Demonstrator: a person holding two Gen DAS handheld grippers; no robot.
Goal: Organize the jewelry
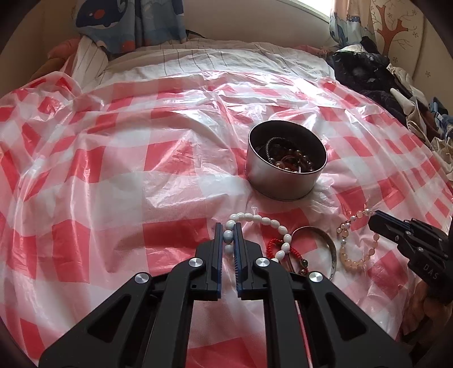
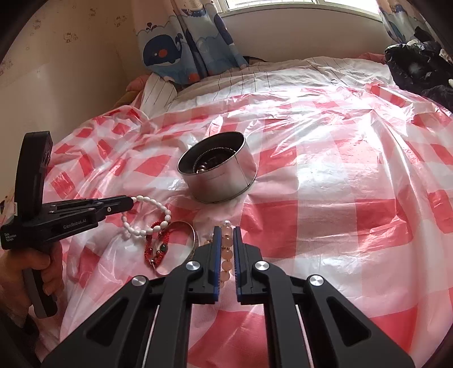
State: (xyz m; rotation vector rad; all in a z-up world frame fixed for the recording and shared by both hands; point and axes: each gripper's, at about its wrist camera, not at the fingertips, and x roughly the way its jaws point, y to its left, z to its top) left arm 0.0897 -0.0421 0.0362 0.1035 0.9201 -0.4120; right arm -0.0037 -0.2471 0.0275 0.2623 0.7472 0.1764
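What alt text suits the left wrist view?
The left gripper pinches a white bead bracelet on a red-checked plastic sheet. The right gripper grips a peach bead bracelet; behind stands a metal tin of jewelry.

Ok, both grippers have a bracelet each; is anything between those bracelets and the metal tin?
Nothing visible. The checked plastic sheet lies bare between the white bead bracelet, the peach bead bracelet and the open-topped tin. The tin already holds other jewelry.

A home bedroom: bed (image 2: 283,73), whale-print curtains (image 2: 181,45), window (image 2: 297,4).
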